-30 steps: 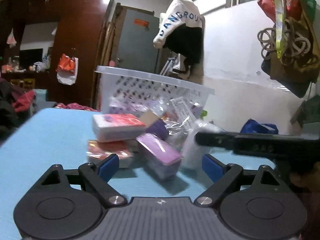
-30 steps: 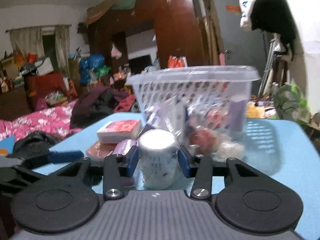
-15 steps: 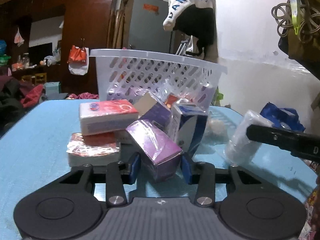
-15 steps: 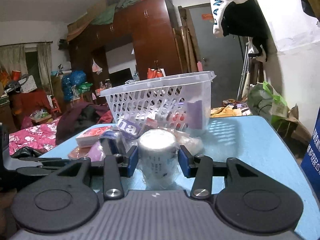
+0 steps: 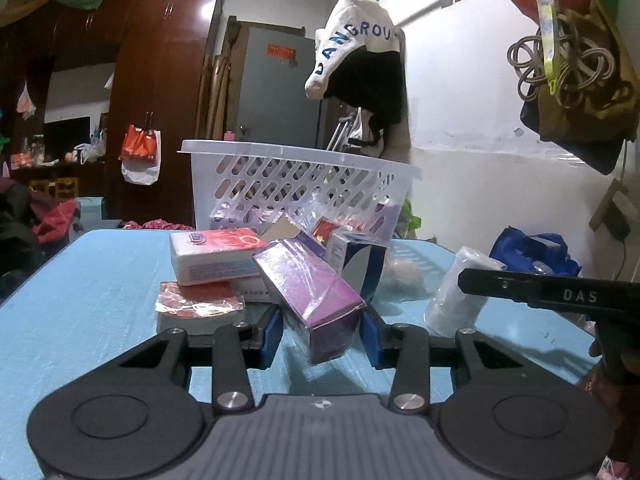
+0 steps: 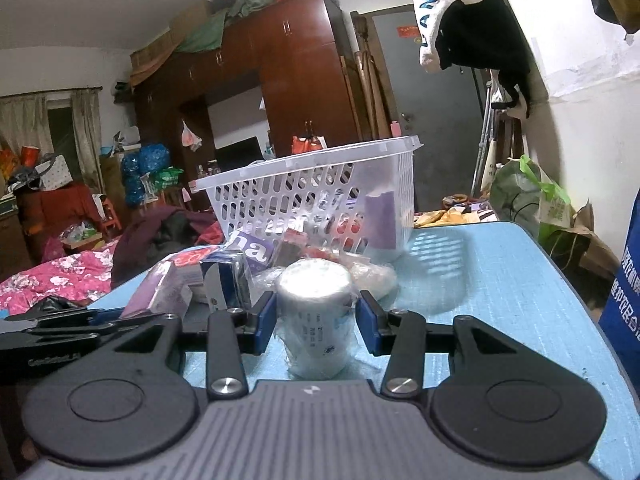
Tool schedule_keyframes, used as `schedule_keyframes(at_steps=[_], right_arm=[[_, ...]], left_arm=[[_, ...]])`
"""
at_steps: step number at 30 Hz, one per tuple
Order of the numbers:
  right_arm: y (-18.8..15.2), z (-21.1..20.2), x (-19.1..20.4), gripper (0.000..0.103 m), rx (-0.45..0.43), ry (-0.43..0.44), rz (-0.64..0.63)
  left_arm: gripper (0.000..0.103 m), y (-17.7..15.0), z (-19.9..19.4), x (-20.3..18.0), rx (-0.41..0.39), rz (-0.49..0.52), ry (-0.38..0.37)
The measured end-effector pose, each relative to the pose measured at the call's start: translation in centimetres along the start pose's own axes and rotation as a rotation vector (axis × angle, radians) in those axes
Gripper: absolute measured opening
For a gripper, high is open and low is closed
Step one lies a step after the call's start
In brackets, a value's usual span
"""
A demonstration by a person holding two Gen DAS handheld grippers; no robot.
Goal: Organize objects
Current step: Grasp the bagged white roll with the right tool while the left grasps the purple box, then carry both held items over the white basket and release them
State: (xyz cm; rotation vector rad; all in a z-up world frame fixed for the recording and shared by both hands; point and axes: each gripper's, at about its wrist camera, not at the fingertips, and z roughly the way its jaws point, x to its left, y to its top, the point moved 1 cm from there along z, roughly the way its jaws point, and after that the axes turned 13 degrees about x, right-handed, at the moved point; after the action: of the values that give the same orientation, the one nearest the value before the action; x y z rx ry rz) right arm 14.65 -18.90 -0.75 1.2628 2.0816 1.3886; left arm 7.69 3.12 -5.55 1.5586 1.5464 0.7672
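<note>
My left gripper is shut on a purple tissue pack and holds it tilted just above the blue table. My right gripper is shut on a white wrapped roll, upright, a little above the table; the roll also shows in the left wrist view. A white perforated basket stands behind, with packs inside. A red-and-white tissue pack, a red flat pack and a blue-white box lie piled in front of it.
The table's right edge is near a blue bag and green bags on the floor. A white wall runs along the right. A wardrobe and cluttered bedding stand behind and to the left.
My left gripper has closed on the purple pack and lifted it slightly. My right gripper has carried the white roll back and to the right, away from the basket.
</note>
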Motion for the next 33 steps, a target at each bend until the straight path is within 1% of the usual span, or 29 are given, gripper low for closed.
schedule_keyframes(at_steps=[5,10,20,21,23,25,29,31,32,33], right_arm=[[0.2,-0.5,0.4,0.047,-0.016,-0.003,-0.017],[0.2,-0.3,0.3,0.047,-0.017,-0.001,-0.018],[0.9,-1.0,0.4,0.047,-0.043,-0.013,-0.034],[1.2,-1.2,0.4,0.047,-0.047,-0.01,-0.036],[2.1,-1.7,0.1,0.047,-0.057,0.027,-0.012],[3.1,-2.4,0.1,0.047,-0.086,0.046,-0.004],[6.6,-3.6,0.6,0.047,-0.148,0.044,-0.06],[9.2,-3.5,0.7,0.047,-0.174,0.051,-0.08],[10.6,-3.2,0.7,0.047,-0.181,0.043,-0.088],[12.1,-2.7,0.6,0.047,-0.183,0.048,-0.094]], left_arm=[[0.045,0.0,-0.5,0.2,-0.02,0.004,0.003],[0.045,-0.2,-0.4,0.2,-0.021,0.01,-0.008],[0.045,0.5,-1.7,0.9,-0.073,0.002,-0.011],[0.045,0.8,-1.9,1.0,-0.08,0.004,-0.012],[0.045,1.3,-2.3,1.2,-0.093,0.003,-0.024],[0.045,2.5,-2.5,1.4,-0.105,0.012,-0.038],[0.045,6.4,-2.8,1.7,-0.155,0.045,-0.062],[0.045,9.2,-2.6,1.9,-0.18,0.062,-0.062],[0.045,10.8,-2.1,2.0,-0.183,0.06,-0.052],[0.045,12.5,-1.5,2.1,-0.177,0.057,-0.058]])
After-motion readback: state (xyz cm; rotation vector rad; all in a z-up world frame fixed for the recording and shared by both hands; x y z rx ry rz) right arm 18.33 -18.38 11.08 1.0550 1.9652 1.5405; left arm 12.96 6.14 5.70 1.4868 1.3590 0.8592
